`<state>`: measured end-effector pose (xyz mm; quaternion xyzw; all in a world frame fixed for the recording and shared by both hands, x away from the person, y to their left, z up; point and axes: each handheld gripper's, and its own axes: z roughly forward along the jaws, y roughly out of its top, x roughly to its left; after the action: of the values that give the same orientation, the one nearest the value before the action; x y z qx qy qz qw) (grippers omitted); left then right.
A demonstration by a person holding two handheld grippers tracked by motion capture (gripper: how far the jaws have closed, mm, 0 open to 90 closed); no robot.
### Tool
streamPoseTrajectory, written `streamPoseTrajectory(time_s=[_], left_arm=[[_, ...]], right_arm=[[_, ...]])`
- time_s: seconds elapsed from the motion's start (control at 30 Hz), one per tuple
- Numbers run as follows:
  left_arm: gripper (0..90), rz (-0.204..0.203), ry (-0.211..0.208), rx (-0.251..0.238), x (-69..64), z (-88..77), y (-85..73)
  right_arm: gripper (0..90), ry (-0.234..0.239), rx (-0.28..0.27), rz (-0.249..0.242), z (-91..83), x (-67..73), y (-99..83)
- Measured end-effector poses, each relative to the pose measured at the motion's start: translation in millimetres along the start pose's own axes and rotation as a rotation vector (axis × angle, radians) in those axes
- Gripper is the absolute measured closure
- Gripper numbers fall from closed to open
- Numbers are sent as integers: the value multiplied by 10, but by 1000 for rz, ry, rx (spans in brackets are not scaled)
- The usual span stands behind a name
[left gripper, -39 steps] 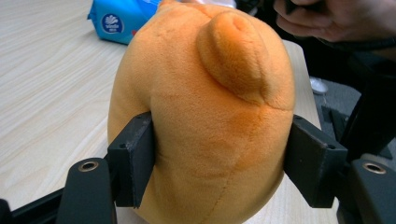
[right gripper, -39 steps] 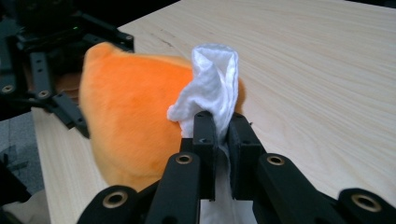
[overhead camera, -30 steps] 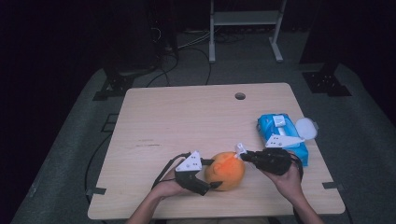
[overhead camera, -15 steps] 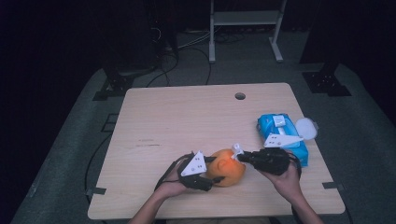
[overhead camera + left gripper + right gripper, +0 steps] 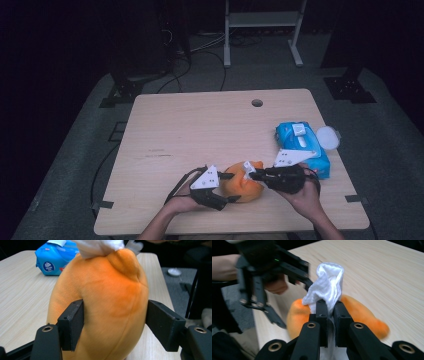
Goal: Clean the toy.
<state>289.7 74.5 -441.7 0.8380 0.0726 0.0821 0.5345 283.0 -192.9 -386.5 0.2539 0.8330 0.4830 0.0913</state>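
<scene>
Left gripper view: L tool [image 5: 115,322] jaws just moved, now squeezing soft orange plush toy [image 5: 105,302] | R tool [image 5: 330,308] pinched on crumpled white tissue [image 5: 327,287], touching toy top | toy on wooden counter [image 5: 200,125], near edge

Black fingers [image 5: 322,322], brass-ringed screws

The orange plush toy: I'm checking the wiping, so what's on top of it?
A white wipe, pinched by the right gripper, rests on the orange plush toy. The patch beneath the wipe is covered.
</scene>
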Motion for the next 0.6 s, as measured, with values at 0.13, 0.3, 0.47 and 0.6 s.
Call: streamPoseTrajectory(time_s=[0.13,0.3,0.47,0.6], left_arm=[[350,31,25,24,-54,50,17],[290,-2,42,7,-37,7,44],[198,23,95,39,-108,133,51],[344,60,103,36,-127,100,41]], right_arm=[[834,46,9,11,-14,31,-18],[835,49,5,4,29,111,-12],[835,38,-6,48,86,82,-10],[837,56,-1,28,36,121,23]])
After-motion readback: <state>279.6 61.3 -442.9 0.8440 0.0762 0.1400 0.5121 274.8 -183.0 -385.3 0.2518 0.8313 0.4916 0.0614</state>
